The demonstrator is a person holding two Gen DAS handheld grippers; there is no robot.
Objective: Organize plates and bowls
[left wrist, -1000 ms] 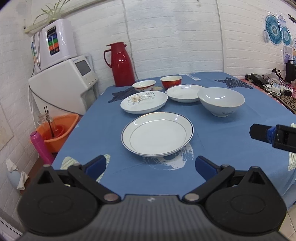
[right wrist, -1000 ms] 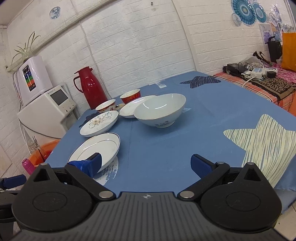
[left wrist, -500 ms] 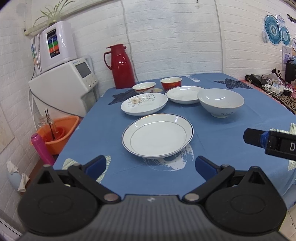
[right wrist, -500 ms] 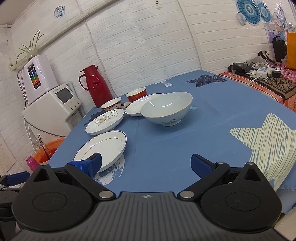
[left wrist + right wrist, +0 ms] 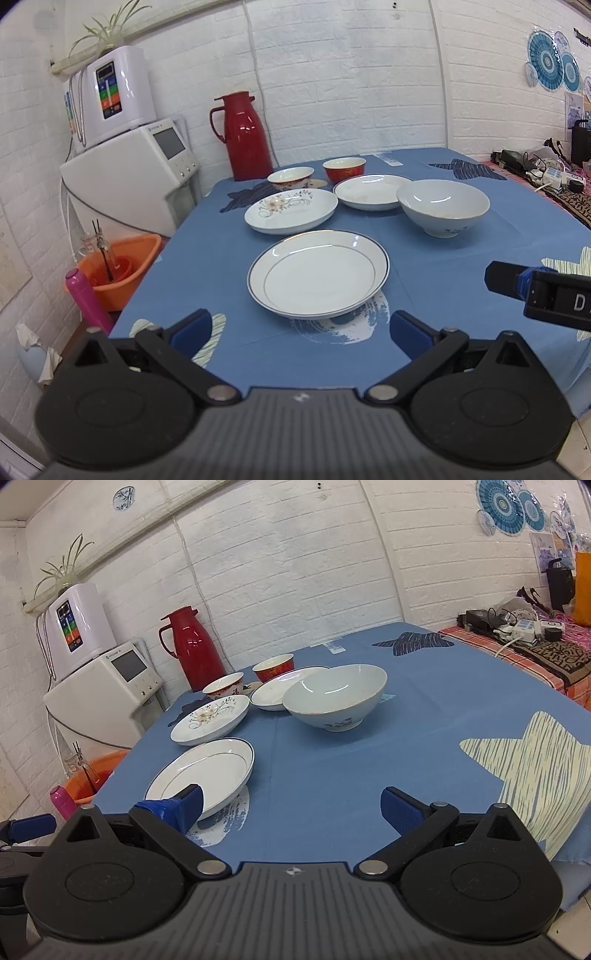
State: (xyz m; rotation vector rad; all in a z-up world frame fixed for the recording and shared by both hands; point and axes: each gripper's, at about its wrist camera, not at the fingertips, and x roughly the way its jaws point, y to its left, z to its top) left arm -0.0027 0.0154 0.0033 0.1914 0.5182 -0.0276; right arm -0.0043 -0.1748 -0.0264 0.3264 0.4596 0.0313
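A white plate with a blue rim line [image 5: 318, 273] [image 5: 207, 771] lies nearest on the blue tablecloth. Behind it lie a flowered plate [image 5: 291, 210] [image 5: 210, 718], a plain white plate [image 5: 371, 191] [image 5: 280, 692], a large white bowl [image 5: 443, 206] [image 5: 334, 696], a red-patterned white bowl [image 5: 290, 178] [image 5: 223, 686] and a red bowl [image 5: 344, 169] [image 5: 274, 667]. My left gripper [image 5: 299, 328] is open and empty, just before the rimmed plate. My right gripper [image 5: 291, 806] is open and empty over the table's front edge, to the right of that plate; it also shows in the left wrist view [image 5: 539, 291].
A red thermos [image 5: 245, 134] [image 5: 192, 648] stands at the table's far left corner. White appliances [image 5: 129, 173] stand left of the table, with an orange basin [image 5: 118, 269] and a pink bottle [image 5: 86, 299] on the floor. Cables and clutter [image 5: 517, 627] lie at the far right.
Both grippers have risen and drifted slightly, so the table sits a little lower in the views. The right gripper has edged leftward in the left wrist view. No dish has moved.
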